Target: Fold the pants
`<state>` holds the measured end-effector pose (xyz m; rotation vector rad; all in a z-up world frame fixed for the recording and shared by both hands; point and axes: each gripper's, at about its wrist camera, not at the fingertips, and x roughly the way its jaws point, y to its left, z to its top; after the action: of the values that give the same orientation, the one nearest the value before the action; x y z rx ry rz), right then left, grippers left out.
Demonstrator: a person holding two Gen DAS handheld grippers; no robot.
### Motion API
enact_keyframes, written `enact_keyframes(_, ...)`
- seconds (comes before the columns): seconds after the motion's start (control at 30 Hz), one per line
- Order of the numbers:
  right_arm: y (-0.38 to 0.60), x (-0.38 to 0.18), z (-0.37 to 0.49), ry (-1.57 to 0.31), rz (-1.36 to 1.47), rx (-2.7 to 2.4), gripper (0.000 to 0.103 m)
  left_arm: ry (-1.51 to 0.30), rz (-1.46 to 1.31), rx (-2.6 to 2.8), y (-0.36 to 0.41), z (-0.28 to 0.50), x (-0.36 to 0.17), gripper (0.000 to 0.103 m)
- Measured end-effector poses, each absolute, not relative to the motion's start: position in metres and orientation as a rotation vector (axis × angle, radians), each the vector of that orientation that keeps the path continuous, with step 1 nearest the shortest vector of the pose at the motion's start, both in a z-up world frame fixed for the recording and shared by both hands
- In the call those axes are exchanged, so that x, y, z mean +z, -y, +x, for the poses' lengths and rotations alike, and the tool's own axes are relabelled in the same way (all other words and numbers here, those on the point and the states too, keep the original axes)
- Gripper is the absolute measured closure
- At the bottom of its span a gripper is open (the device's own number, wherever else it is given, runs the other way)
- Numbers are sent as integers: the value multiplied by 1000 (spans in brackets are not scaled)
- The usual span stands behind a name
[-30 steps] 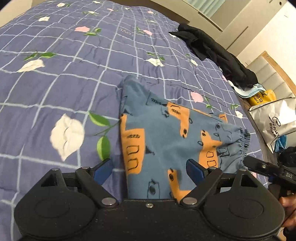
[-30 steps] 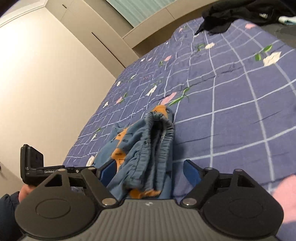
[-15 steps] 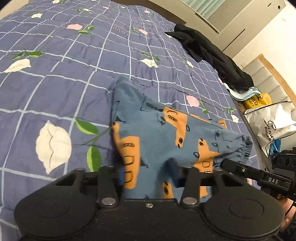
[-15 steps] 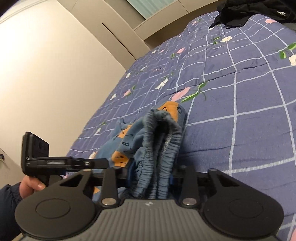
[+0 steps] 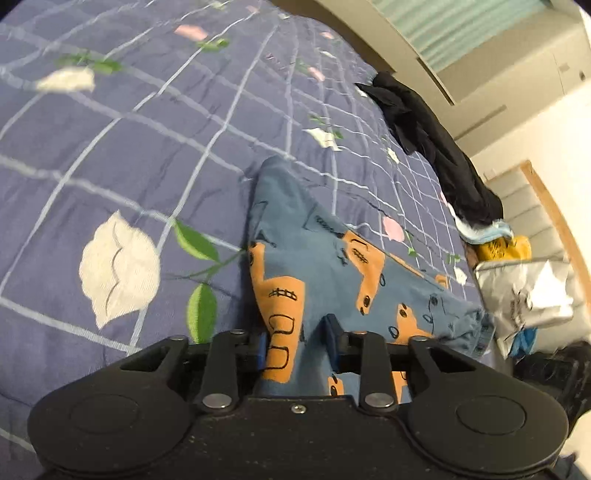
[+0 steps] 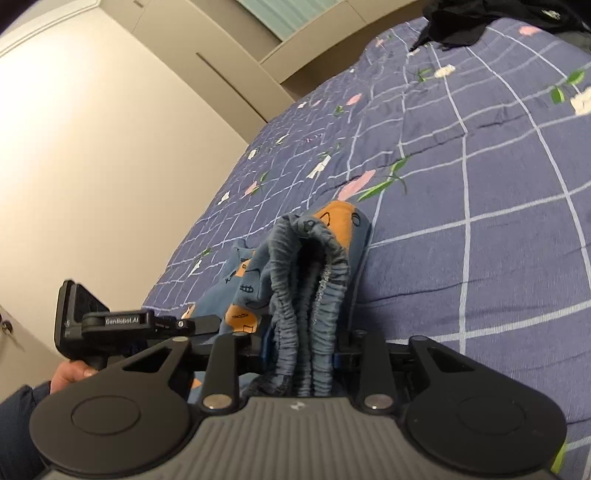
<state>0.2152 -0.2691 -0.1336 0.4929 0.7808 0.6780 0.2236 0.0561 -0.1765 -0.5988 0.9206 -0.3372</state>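
The pants [image 5: 332,266] are small, blue with orange car prints, and lie on the purple checked bedspread [image 5: 110,155]. My left gripper [image 5: 295,343] is shut on their near edge by the leg end. In the right wrist view the bunched elastic waistband [image 6: 310,273] stands up between my fingers, and my right gripper [image 6: 301,347] is shut on it. The left gripper body [image 6: 110,325] shows at the left of that view, held by a hand.
A black garment [image 5: 436,147] lies at the far side of the bed, also in the right wrist view [image 6: 480,14]. A silver bag [image 5: 528,291] and yellow item [image 5: 506,251] sit past the bed's right edge. A pale wall [image 6: 92,147] borders the left.
Both grippers have gone from open to shut on the pants, the left on the leg edge, the right on the waistband. Both have lifted slightly.
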Motion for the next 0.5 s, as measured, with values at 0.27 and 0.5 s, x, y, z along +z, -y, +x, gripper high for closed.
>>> enact_keyframes(0.27,262,-116,198,-720,438,686,78,-856,-468,-343,-47,202,-149,90)
enact_keyframes(0.5,252,-94,178,-686,424,714,79,-820,-471,-320,-53,178,-133,91)
